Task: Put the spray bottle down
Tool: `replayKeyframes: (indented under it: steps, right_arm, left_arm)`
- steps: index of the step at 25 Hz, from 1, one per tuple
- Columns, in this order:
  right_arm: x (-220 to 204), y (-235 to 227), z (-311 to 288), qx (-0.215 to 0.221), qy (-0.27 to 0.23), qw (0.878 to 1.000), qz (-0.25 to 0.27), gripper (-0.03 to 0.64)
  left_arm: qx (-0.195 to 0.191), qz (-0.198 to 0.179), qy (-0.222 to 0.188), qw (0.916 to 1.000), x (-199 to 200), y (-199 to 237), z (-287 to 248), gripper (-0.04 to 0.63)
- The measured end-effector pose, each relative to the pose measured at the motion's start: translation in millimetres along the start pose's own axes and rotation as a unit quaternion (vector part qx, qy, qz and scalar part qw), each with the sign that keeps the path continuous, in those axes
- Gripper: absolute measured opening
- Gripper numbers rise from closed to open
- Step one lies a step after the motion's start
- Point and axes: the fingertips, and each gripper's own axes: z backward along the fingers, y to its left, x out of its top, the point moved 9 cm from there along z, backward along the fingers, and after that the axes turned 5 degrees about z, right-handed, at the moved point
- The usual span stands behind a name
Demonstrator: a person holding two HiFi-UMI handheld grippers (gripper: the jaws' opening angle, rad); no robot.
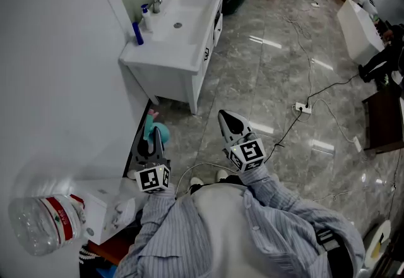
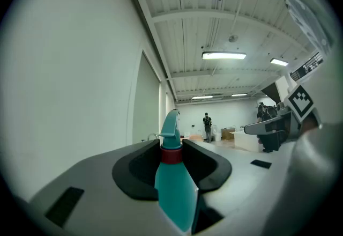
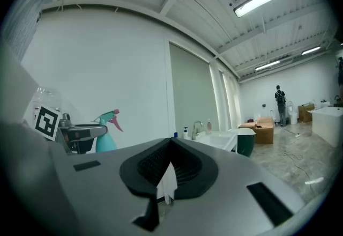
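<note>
My left gripper [image 1: 151, 144] is shut on a teal spray bottle [image 1: 155, 127] and holds it level above the floor, close to the white wall. In the left gripper view the bottle [image 2: 174, 186] fills the gap between the dark pads [image 2: 134, 170], its red collar and teal head pointing away from the left gripper [image 2: 171, 149]. The right gripper view catches the bottle [image 3: 106, 138] with its pink trigger and my left gripper [image 3: 80, 134] at the left. My right gripper [image 1: 231, 124] hangs level over the floor, its jaws [image 3: 170, 146] shut and holding nothing.
A white vanity [image 1: 183, 59] with a sink, a faucet and a blue bottle [image 1: 137, 33] stands ahead against the wall. A power strip [image 1: 302, 107] and cables lie on the tiled floor. A plastic water bottle [image 1: 44, 223] and a white box [image 1: 104, 207] sit near left.
</note>
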Motion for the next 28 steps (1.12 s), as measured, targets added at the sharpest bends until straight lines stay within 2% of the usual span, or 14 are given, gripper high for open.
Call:
replayKeyframes:
  steps: [13, 28]
  right_arm:
    - [1, 6, -6, -0.008, -0.002, 1.000, 0.000, 0.015]
    - [-1, 46, -27, -0.034, 0.003, 0.999, 0.005, 0.015]
  left_arm:
    - [-0.003, 0.004, -0.003, 1.0000, -1, 11, -2, 0.126]
    - [-0.023, 0.013, 0.000, 0.9997, -9, 59, -2, 0.126]
